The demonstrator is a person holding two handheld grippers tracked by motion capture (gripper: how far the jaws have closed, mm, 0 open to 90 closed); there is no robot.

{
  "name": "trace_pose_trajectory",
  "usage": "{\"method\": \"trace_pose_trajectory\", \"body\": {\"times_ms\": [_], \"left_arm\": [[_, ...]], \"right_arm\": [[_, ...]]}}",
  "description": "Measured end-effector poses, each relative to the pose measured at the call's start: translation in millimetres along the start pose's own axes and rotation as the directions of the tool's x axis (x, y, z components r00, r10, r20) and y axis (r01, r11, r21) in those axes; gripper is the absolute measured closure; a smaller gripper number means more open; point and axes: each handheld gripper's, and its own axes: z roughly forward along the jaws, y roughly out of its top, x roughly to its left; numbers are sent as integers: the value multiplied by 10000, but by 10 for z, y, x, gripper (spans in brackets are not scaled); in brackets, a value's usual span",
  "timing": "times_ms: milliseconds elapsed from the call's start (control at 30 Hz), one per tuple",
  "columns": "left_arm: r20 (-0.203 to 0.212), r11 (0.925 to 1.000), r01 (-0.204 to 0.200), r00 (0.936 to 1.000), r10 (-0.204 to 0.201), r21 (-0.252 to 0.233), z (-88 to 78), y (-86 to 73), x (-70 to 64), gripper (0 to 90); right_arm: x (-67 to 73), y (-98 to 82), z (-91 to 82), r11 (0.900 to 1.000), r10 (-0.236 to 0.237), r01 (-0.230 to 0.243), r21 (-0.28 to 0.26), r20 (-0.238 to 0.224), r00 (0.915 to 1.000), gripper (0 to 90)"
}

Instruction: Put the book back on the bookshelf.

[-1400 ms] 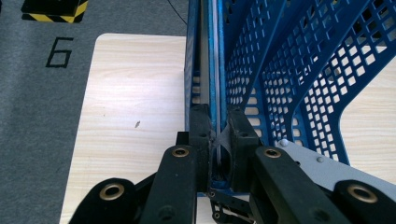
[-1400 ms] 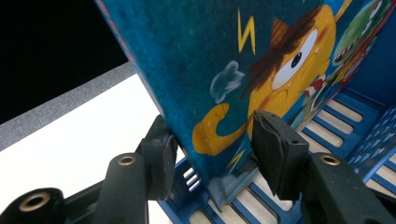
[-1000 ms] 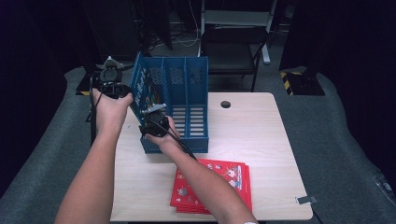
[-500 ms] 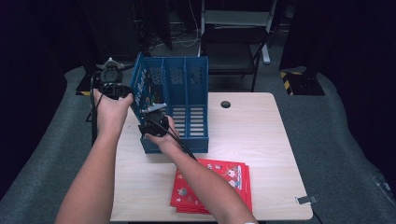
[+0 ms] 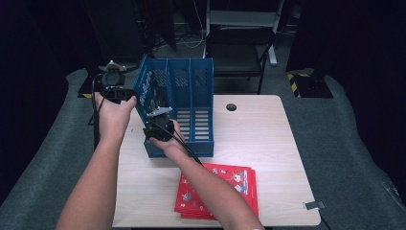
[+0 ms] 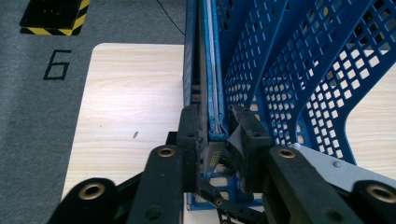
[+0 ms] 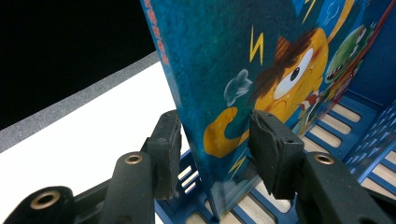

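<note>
A: Left gripper (image 6: 217,135): fingers (image 6: 189,135) just parted a little, straddling the blue book's (image 6: 212,93) upper edge and the outer wall of the blue file rack (image 6: 289,70). Left pad against the wall; slight gap visible at the right pad. Not clamped.

B: Right gripper (image 7: 215,149)?

A: Fingers (image 7: 271,149) partly apart, just closed in a little, flanking the book's (image 7: 243,70) lower corner. Right pad on or very near the cartoon cover; left pad clear of it. Firm pinch: cannot tell.

B: Book's place?

A: Upright in the rack's (image 5: 179,103) leftmost compartment, against the outer wall. Rack on the counter (image 5: 268,139). Stack of red booklets (image 5: 220,191) flat on the counter, near the front edge.
</note>
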Motion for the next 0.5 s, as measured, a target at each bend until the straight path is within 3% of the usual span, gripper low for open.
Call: {"method": "trace_pose_trajectory", "body": {"times_ms": [100,333,500], "left_arm": [[116,9999,-138,9998,138,-59,12,-5,8,667],[512,9999,6,9987,2,-159,-3,-13,26,576],[738,9994,20,9973,6,-354,-43,-32,42,527]], "right_arm": [[4,-11,-10,10000,-8,8,-56,-22,10000,531],[-5,-22,-61,10000,49,-49,-14,-174,9998,493],[-12,-18,-150,9997,-233,233,-32,-123,9997,475]]}}
